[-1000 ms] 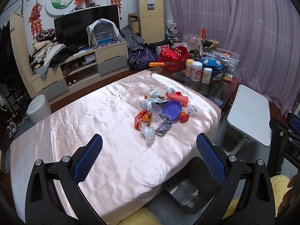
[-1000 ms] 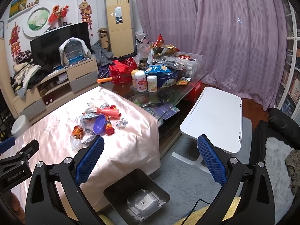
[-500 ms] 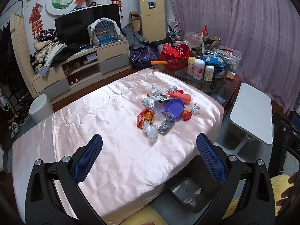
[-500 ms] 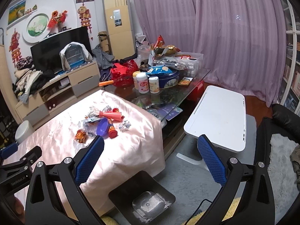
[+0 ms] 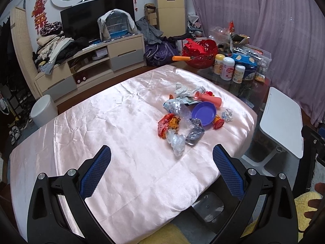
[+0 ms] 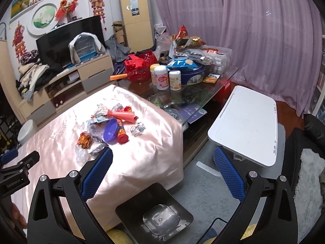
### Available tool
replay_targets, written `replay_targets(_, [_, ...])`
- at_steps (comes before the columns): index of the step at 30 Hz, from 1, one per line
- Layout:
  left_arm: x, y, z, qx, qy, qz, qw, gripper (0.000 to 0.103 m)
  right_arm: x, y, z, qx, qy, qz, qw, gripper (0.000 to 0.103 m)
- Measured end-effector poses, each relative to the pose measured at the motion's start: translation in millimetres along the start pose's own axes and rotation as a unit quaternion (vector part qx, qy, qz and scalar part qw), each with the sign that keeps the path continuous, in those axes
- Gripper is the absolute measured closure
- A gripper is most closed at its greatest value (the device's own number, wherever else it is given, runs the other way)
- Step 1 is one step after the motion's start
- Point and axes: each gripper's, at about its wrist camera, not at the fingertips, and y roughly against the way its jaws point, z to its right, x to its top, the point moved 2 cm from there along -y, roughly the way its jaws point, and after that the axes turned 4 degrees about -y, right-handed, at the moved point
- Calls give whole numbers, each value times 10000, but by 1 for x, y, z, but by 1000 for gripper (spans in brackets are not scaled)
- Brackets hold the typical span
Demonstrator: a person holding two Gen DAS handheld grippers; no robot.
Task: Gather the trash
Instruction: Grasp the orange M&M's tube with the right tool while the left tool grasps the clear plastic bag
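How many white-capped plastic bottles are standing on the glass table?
3, clustered before the blue round tin: a yellow-labelled bottle behind, a pink-labelled bottle in the middle, an orange-labelled bottle beside the tin. Clutter behind may hide more.

The pink-draped worktop (image 5: 121, 126) lies bare between both wide-open claws and the trash heap (image 5: 191, 116). The bin (image 6: 156, 219) stands unobstructed on the floor just beside its edge; the white side table (image 6: 245, 124) crowds the right.

Purple curtains (image 6: 264, 30) are covering the right wall; a TV (image 5: 97, 24) is sitting on a beige console (image 5: 89, 61) against the white wall, tall cabinet (image 6: 136, 14) standing beside, grey carpet (image 6: 203, 187) lying below.
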Motion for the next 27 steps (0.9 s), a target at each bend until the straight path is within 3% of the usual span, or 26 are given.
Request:
replay_targets(3, [-5, -22, -8, -2, 35, -319, 9995, 8, -3, -22, -8, 193, 101, -248, 9995, 3])
replay_targets(8, [-15, -58, -17, -38, 87, -702, 9975, 8, -15, -65, -12, 170, 93, -802, 9966, 3])
replay_targets(15, [-13, -100, -13, -142, -44, -962, 9953, 8, -16, -108, -28, -176, 403, -937, 9946, 5])
replay_targets(17, [-11, -109, -8, -225, -90, -1002, 9947, 8, -12, -124, -34, -91, 465, -1022, 9936, 15])
replay_targets(21, [-10, -122, 0, -461, -150, -1127, 9924, 13, -11, -160, -49, 543, 391, -1432, 9874, 38])
replay_targets(25, [-11, -136, 4, -649, -111, -1267, 9898, 27, -14, -184, -68, 822, 535, -1607, 9821, 40])
replay_targets(27, [-11, -143, 7, -730, -103, -1325, 9884, 33, -16, -193, -75, 978, 564, -1698, 9790, 50])
